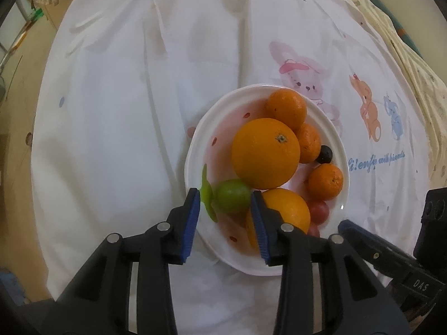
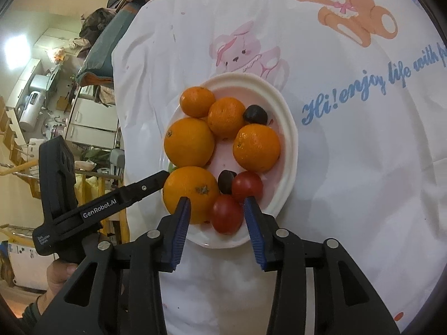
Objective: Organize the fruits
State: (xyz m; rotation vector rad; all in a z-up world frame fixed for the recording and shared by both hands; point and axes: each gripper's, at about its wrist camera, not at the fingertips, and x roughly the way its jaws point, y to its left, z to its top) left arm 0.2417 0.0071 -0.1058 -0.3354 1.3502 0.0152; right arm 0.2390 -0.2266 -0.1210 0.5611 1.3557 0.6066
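Hovering low over the near edge of the white plate [image 1: 195,145], the left gripper [image 1: 225,217] is holding its blue pads apart, with a green fruit [image 1: 233,199] sitting just ahead of the gap, a little toward the right pad. A lime-green suction-cup-like piece [image 1: 208,195] is touching that fruit and lies just off the left pad's tip. Just behind the right pad an orange [image 1: 287,212] is crowding in, and a larger orange [image 1: 265,153] is sitting farther ahead.

Over at the right gripper [image 2: 216,215], the pads are likewise standing apart and gripping nothing. A red tomato [image 2: 226,214] is lying between them, nearer the left pad, with a second tomato [image 2: 247,185] and a dark fruit [image 2: 225,181] just beyond the tips and an orange [image 2: 191,194] pressing against the outside of the left pad.

Judging by this, each claw is lining up a small fruit. Closing well probably means centring the fruit first, keeping each inner pad clear of the neighbouring orange, and squeezing gently: the tomato looks soft, and round fruit may roll off the plate onto the printed cloth [image 2: 349,167].
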